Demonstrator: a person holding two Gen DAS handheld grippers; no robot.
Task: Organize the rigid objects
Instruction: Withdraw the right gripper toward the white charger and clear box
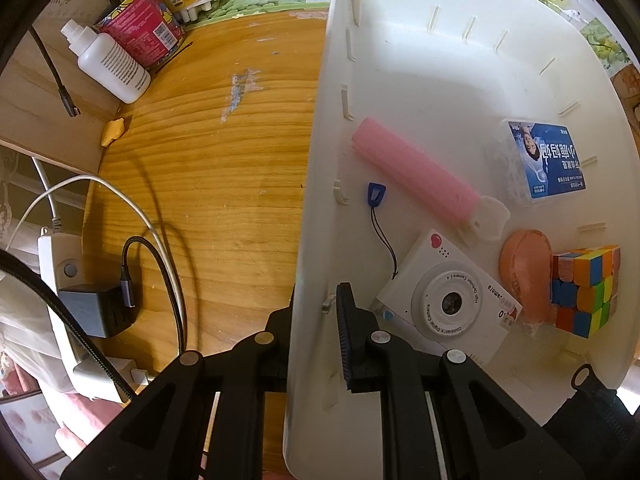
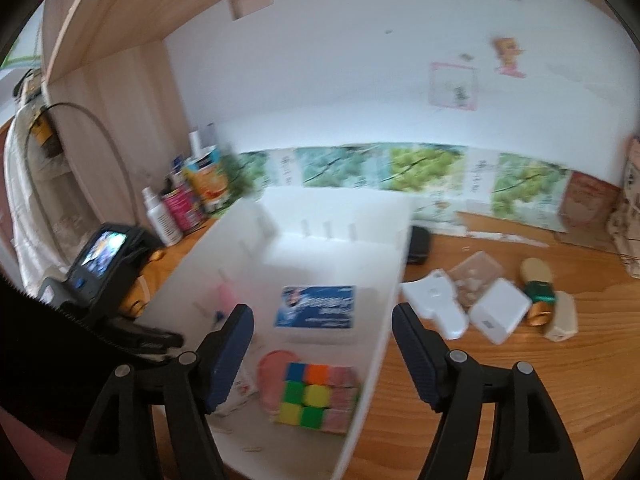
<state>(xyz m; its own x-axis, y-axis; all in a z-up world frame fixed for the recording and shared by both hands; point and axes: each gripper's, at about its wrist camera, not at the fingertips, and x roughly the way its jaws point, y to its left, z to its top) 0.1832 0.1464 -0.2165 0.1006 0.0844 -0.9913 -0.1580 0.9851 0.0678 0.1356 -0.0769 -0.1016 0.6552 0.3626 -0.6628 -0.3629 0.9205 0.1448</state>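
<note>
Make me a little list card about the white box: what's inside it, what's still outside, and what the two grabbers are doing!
container: white plastic bin on the wooden desk
inside the bin: toy camera, pink tube, puzzle cube, blue packet, orange piece
outside, on the desk: white boxes, a small green can
left gripper: shut on the bin's wall
right gripper: open, nothing between its fingers, above the cube
view quality: right wrist view is blurred
</note>
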